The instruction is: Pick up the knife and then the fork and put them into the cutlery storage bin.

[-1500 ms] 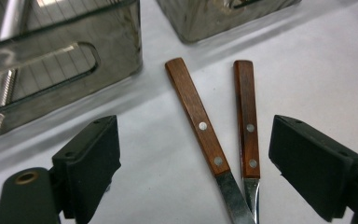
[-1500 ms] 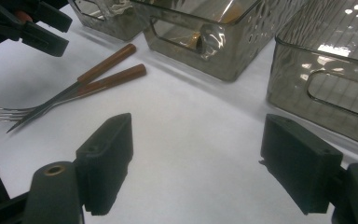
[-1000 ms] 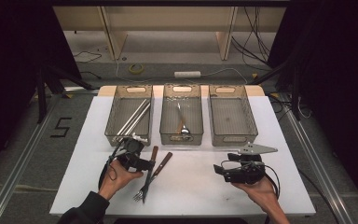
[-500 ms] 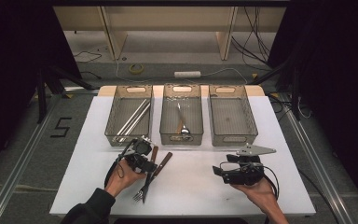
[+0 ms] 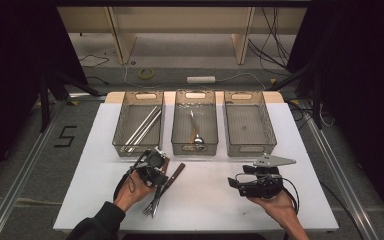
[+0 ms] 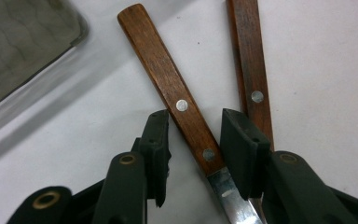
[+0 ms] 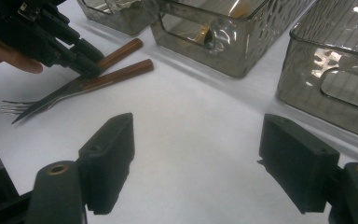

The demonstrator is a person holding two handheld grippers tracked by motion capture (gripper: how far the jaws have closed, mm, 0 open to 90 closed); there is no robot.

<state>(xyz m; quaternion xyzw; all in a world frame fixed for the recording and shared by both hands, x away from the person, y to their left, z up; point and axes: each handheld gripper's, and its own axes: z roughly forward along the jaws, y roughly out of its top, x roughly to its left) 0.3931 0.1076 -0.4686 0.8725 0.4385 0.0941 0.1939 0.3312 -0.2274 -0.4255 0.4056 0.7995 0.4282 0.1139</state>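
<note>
My left gripper (image 6: 193, 149) jaws narrowly parted astride one wooden handle (image 6: 170, 88), not yet clamped, second handle (image 6: 251, 70) beside it, right gripper (image 7: 198, 161) jaws wide over bare bench (image 7: 191, 140).

cut off: knife (image 6: 182, 108) blade below left gripper (image 6: 193, 154) jaws | hidden: second handle (image 6: 251, 70) partly behind one jaw | unclear: which utensil it is

A white table (image 5: 300, 150) stands on a grey floor (image 5: 25, 150) marked with a black "5" (image 5: 65, 136). Beyond its far edge lie a white power strip (image 5: 201, 79), a yellow tape roll (image 5: 146, 73) and loose cables (image 5: 270, 30), under pale wooden furniture legs (image 5: 243, 35). Dark curtains (image 5: 360, 75) flank left and right.
</note>
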